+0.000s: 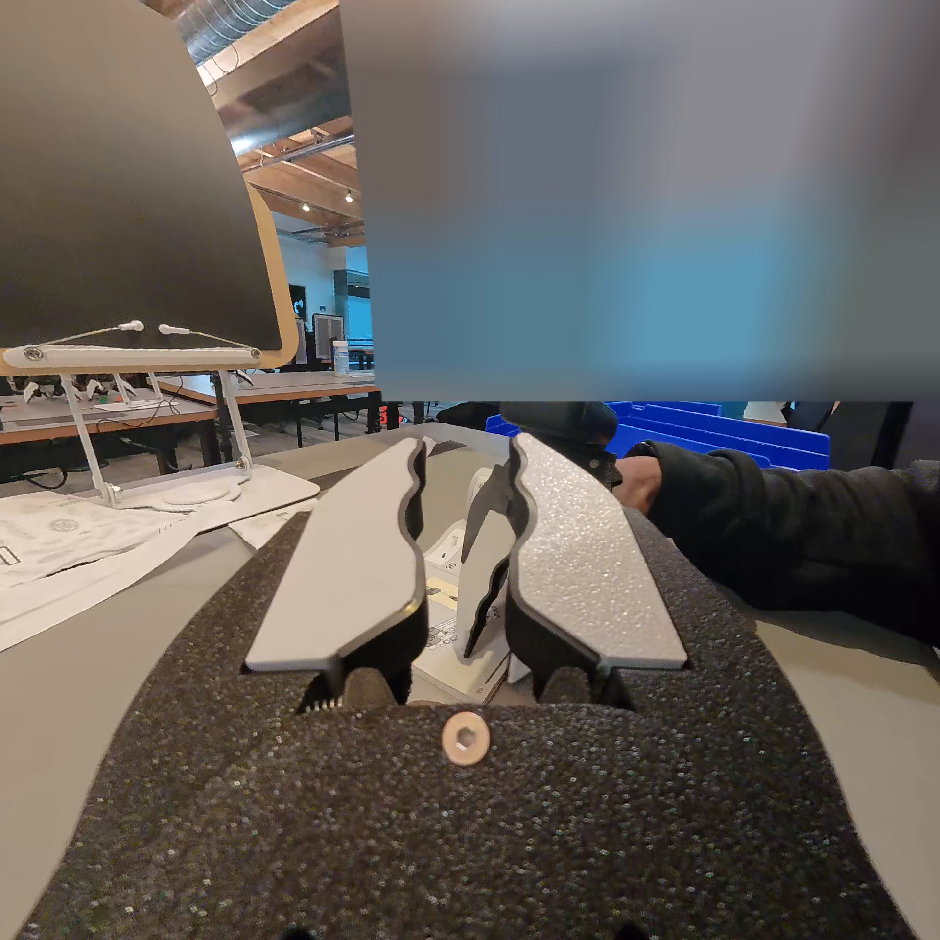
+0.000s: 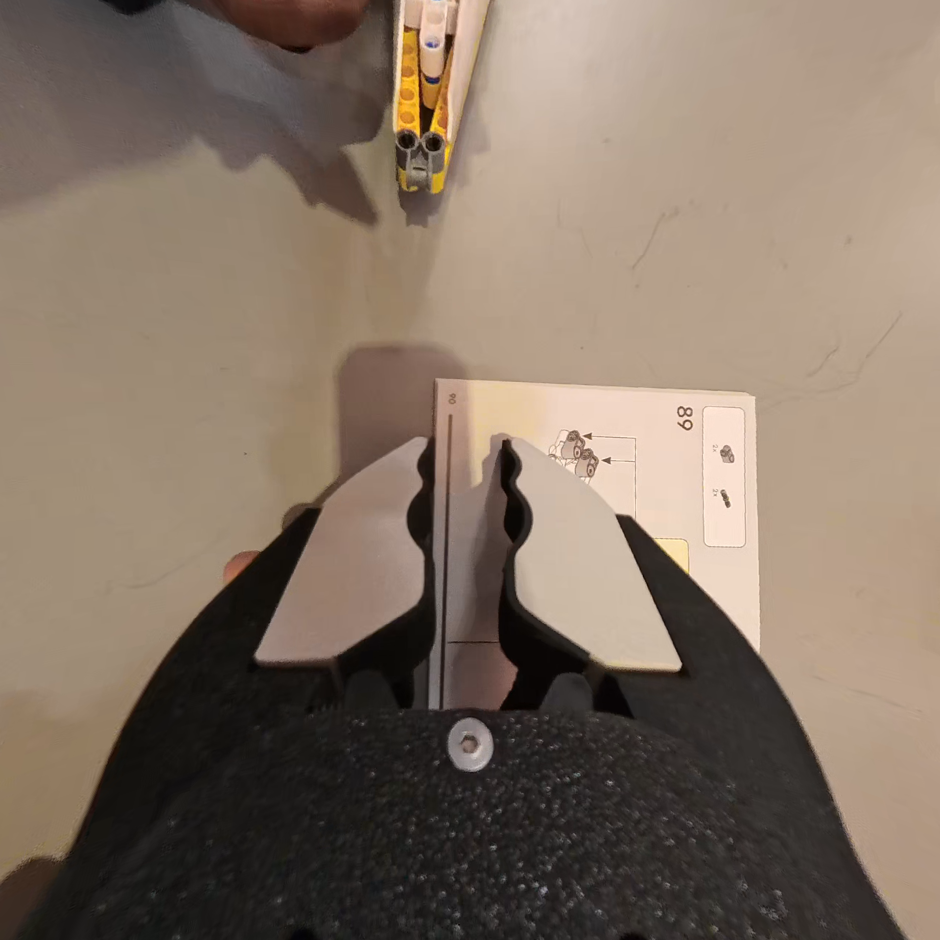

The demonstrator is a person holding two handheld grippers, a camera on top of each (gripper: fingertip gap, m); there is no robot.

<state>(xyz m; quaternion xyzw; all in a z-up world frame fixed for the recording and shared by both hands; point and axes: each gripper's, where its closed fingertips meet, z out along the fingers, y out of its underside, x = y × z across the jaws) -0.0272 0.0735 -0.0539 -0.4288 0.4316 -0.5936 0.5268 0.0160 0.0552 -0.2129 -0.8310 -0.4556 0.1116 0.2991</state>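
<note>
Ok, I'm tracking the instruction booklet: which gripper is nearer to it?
Right. The right gripper points down with fingertips straddling the edge of the booklet; the left gripper is level, higher above it.

Both grippers, left (image 1: pixel 468 447) & right (image 2: pixel 465 445), jaws partly apart, right pointing straight down.

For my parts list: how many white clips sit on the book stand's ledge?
2. One white clip lies left of centre above the ledge of the book stand, the other just right of it, tips facing. No more seem hidden.
</note>
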